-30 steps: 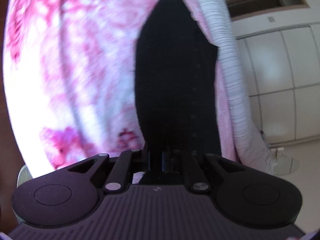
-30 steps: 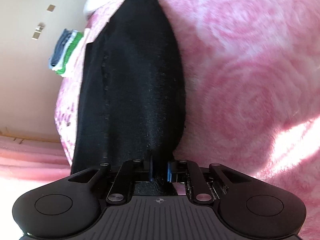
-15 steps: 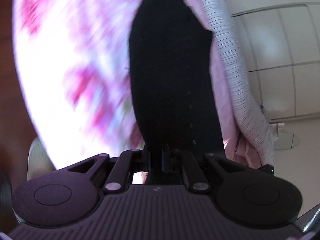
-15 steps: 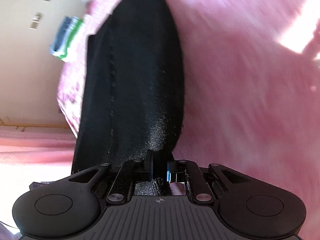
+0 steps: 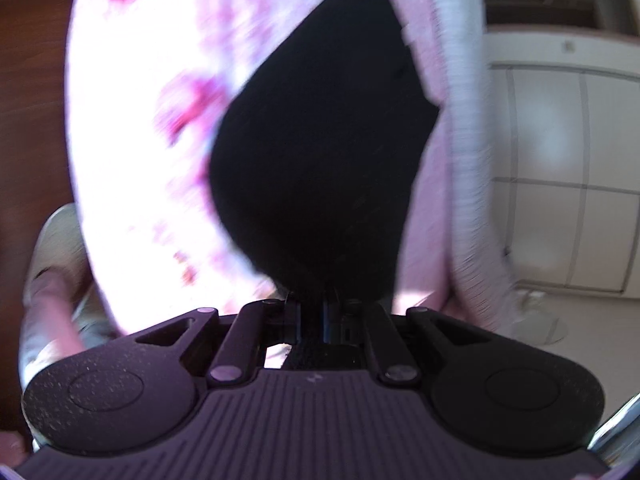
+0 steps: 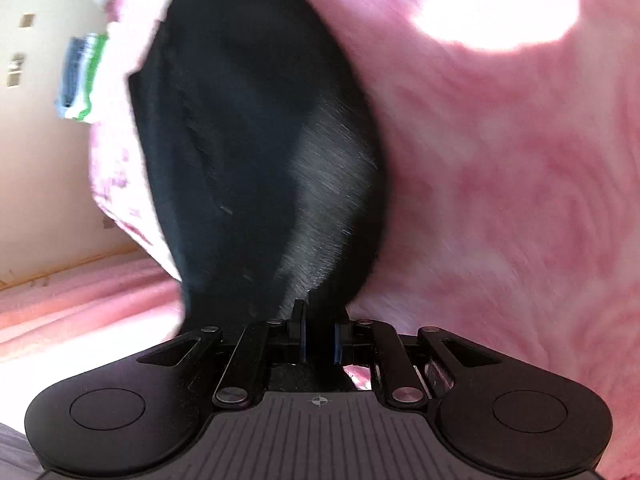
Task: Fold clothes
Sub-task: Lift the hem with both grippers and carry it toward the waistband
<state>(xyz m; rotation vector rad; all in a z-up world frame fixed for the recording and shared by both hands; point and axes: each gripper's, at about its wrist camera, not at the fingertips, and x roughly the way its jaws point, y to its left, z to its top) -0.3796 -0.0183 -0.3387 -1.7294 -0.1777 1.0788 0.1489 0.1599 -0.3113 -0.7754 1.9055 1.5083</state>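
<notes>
Gripping the black garment between closed fingers, left hand-held gripper and right hand-held gripper each retain it; cloth ahead now bulges wider over the pink blanket than before.

The garment clamped in both views is showing plain black, with a faint grey sheen where light is catching its nap in the right wrist view. The blanket beneath it is showing pink with darker rose swirls, and magenta floral blotches on near-white in the left wrist view. A folded stack is showing blue, white and green bands.
</notes>
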